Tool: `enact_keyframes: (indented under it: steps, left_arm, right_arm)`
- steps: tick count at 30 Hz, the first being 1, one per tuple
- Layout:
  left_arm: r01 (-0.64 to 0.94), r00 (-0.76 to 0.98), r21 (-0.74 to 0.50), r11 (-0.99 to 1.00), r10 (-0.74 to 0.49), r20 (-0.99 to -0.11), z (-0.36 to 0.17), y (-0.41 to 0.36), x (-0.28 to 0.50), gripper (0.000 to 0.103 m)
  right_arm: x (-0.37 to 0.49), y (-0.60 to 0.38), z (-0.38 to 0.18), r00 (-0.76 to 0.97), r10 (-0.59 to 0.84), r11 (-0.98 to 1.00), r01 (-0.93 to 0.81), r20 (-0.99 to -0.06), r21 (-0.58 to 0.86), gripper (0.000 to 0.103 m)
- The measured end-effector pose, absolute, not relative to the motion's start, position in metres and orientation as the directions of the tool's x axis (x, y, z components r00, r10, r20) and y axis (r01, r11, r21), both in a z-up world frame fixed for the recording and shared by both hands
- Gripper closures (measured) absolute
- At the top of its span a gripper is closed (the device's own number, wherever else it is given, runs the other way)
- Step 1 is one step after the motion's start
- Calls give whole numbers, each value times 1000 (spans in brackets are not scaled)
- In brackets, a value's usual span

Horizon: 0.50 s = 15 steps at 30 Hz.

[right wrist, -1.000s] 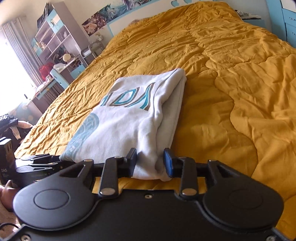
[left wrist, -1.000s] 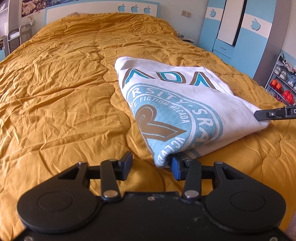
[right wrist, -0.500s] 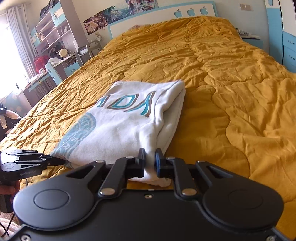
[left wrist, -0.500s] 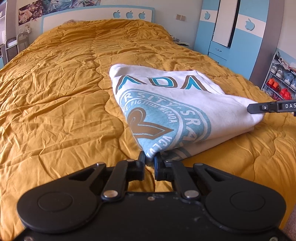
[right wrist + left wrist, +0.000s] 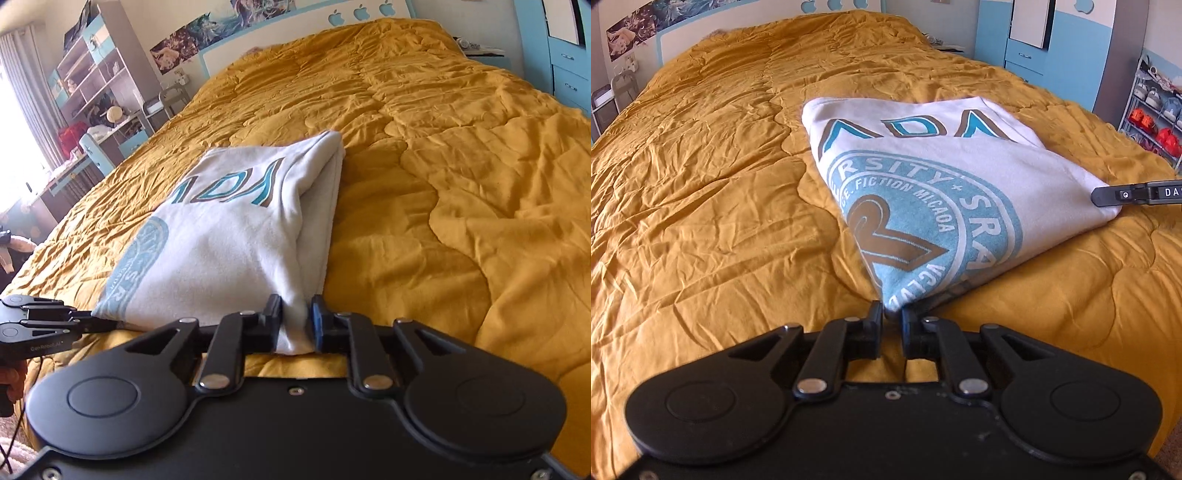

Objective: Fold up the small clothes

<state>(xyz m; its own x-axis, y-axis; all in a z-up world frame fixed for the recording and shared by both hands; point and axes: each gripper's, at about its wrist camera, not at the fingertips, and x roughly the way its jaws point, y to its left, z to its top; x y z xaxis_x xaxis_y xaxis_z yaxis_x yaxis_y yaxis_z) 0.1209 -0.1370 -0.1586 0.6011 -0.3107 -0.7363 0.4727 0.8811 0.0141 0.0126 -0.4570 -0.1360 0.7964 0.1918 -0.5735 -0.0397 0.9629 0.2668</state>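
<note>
Left wrist view
Shirt: I see the folded white shirt (image 5: 923, 192) lying on the mustard bedspread (image 5: 701, 206), right of the bed's middle seam.
Long axis: it runs from my near corner away toward the headboard (image 5: 768, 22), slanting a little to the right; the lettered band is at the far end, the round teal crest nearer me.
Left gripper: my left gripper (image 5: 892, 319) has its jaws drawn together on the near corner of the shirt, cloth pinched between them.
Right gripper: the tip of my right gripper (image 5: 1108, 195) touches the shirt's right corner; from this side I cannot tell how its jaws stand.

Right wrist view
Shirt: the shirt (image 5: 229, 240) stretches away from me toward the headboard, with its stacked folded edges on the right.
Right gripper: my right gripper (image 5: 295, 321) is clamped on the near corner, white fabric bunched between the jaws.
Left gripper: my left gripper (image 5: 107, 325) meets the shirt's other near corner at lower left.
Bedspread: the bedspread (image 5: 461, 184) lies wrinkled all around the shirt.
</note>
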Motion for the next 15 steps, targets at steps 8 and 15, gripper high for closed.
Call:
enact_keyframes:
  steps: [8,15]
  left_arm:
    - [432,703,-91,897,-399,-589,-92,-113,112,79]
    - [474,626,-258,842,-528,-574,-104,-151,155,78]
  right_arm:
    - [39,-469,-61,891,130,970,-23,-436,242,54]
    - [161,-466,-75,840,83,968,60,-536,244,65]
